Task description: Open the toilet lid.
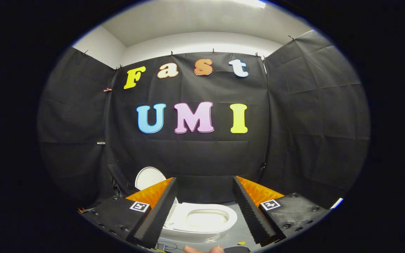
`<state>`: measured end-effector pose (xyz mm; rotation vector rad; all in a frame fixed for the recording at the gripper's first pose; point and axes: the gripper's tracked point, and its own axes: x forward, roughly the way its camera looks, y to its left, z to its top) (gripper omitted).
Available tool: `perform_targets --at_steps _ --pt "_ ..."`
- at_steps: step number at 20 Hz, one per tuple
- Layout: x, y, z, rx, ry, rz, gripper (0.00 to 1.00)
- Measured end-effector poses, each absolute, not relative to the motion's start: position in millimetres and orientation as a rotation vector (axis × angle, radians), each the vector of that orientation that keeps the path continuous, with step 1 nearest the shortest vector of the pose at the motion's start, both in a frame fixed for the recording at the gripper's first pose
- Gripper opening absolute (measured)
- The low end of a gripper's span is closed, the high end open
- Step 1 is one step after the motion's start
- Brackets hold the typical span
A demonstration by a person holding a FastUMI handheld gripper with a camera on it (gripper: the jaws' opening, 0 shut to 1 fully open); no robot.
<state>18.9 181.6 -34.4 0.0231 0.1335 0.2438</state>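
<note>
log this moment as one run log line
toilet lid: raised, upright | toilet bowl: seat exposed, between and beyond fingers | hand-held gripper: open, holding nothing, clear of lid | floor: grey

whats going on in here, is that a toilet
Yes. A person holds the tongs open, gripping nothing, aimed at a white toilet on the floor just ahead between the fingers. Its lid already stands upright behind the left finger, and the seat is down around the open bowl.
</note>
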Motion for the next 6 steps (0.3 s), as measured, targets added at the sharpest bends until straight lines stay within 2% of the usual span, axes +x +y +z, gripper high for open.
perform_targets --at_steps 6 --pt "18.2 181.9 -35.1 0.02 0.139 0.246 0.98"
